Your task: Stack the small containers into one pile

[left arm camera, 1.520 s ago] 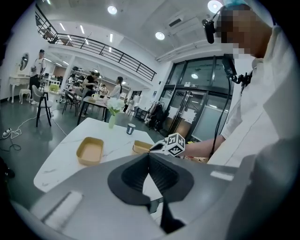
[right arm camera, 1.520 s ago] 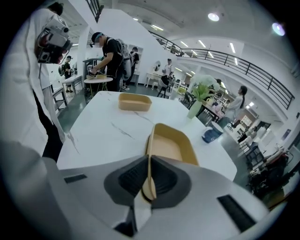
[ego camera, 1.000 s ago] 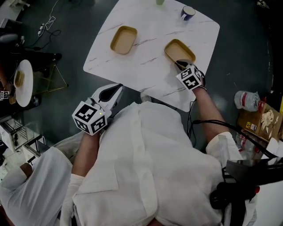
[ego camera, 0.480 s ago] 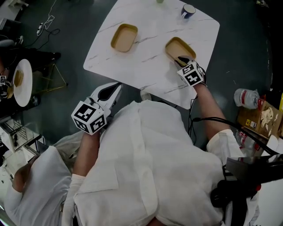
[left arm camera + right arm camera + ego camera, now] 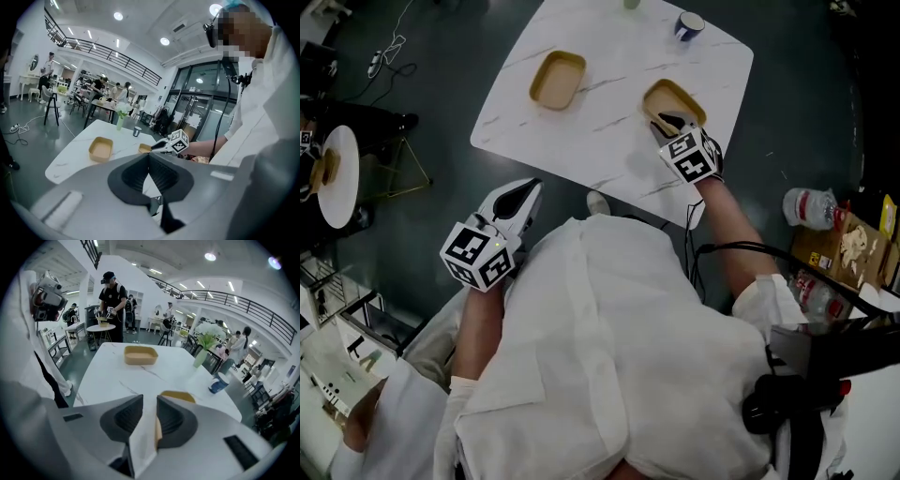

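Near left, left gripper (image 5: 525,190): off the table (image 5: 609,150), jaws together, empty.
Right gripper (image 5: 666,122): jaws parted over the near container (image 5: 677,97) wall, not clamping it.
Near container: right side of table.
Far container (image 5: 558,80): far left, well apart.
Grip advice: seat wall deep, close squarely, lift level.

Probably an open studio hall: mezzanine railing (image 5: 262,305), glass doors (image 5: 202,105) (several people (image 5: 111,301) about).

Dim head view; bright ceiling-lit, fisheye-warped gripper views
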The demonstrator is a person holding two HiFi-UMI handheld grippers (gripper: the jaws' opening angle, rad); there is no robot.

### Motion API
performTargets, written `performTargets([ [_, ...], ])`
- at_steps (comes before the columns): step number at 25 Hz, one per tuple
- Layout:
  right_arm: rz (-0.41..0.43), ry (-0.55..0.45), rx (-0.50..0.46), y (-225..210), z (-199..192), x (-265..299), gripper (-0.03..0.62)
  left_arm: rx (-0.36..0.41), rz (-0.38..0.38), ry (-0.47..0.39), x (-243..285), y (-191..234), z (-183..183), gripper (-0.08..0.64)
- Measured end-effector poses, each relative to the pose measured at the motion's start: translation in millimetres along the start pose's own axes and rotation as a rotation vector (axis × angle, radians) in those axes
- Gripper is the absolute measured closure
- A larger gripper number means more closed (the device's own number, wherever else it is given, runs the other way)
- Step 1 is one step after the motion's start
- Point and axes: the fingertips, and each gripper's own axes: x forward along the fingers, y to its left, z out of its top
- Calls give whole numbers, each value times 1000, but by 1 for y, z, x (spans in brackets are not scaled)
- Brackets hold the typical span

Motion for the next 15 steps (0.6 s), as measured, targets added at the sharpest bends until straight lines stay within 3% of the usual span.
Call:
performTargets([
  [6, 69, -54, -54, 36, 52, 12, 515, -25, 44, -30, -26, 8, -5, 552],
  [15, 216, -93, -189, 96, 120, 66, 515, -94, 208, -77, -85, 23, -20, 552],
])
